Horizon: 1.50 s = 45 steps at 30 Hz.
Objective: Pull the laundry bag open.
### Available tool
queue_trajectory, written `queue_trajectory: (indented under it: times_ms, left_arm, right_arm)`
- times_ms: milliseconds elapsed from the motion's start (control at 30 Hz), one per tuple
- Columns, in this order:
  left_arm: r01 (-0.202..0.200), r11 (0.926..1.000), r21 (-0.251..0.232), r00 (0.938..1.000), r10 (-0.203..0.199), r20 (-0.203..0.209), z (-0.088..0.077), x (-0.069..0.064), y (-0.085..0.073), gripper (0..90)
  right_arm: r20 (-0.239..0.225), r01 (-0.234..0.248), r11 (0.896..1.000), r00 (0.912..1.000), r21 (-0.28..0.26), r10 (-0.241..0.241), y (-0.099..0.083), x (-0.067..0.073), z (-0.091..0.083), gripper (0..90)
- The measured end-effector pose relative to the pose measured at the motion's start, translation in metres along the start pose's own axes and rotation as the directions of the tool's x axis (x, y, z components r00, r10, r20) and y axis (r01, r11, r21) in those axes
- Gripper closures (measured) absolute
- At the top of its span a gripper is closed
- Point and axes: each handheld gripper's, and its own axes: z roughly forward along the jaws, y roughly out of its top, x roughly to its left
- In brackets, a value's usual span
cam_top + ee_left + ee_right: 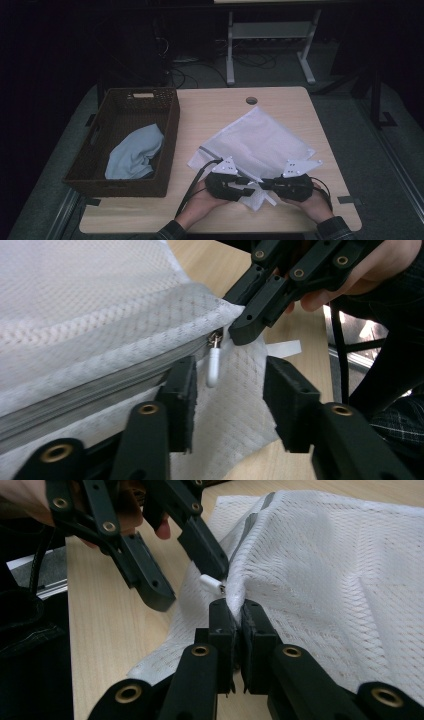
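A pale wooden table (300, 107) with rounded corners and a cable hole near its far edge stands in a dim room; beyond it, cables lie tangled on a grey floor around the white legs of a second desk (230, 55). On the left side of the table sits a dark brown woven basket (172, 125), rectangular with cut-out handles, and a crumpled light blue cloth (134, 152) lies in it. Right of the basket, towards the near edge, lies a white mesh bag (260, 137), flat and quilted-looking, with a grey zipper (100, 385) along one edge and a small white pull tab (213, 367) hanging from the slider. The person's two hands come in from the near side, each holding a black, hard-edged gripper. The right gripper (239, 617) has its jaws pinched tight on a fold of the mesh right beside the zipper's end. The left gripper (230, 385) faces it closely, its jaws standing apart with the pull tab between them, the pads not yet pressing on it.
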Motion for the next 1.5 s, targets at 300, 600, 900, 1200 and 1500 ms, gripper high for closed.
queue_trajectory:
  times_ms: [300,600,900,1200,1500]
  left_arm:
    - [0.003,0.9999,0.011,1.0000,-0.003,0.009,0.008,0.002,0.003,66.2]
    - [0.019,0.9998,-0.006,0.9993,-0.019,0.031,0.009,0.008,0.005,76.5]
    - [0.031,0.9995,-0.006,0.9989,-0.031,0.035,0.009,0.009,0.007,84.0]
    - [0.054,0.9985,0.004,0.9980,-0.054,0.032,0.008,0.010,0.006,86.4]
    - [0.042,0.9991,-0.002,0.9990,-0.042,0.013,0.006,0.007,0.005,87.0]
  right_arm:
    - [-0.010,0.018,1.000,0.9998,-0.010,-0.018,0.000,0.000,-0.002,84.8]
    - [-0.025,0.026,0.999,0.9993,-0.023,-0.027,0.000,0.000,-0.004,84.8]
    - [-0.028,0.029,0.999,0.9992,-0.028,-0.030,0.001,0.001,-0.004,84.8]
    - [-0.031,0.036,0.999,0.9988,-0.020,-0.037,0.000,0.002,-0.003,84.8]
    - [-0.021,0.044,0.999,0.9988,-0.017,-0.044,0.000,0.002,-0.002,84.8]
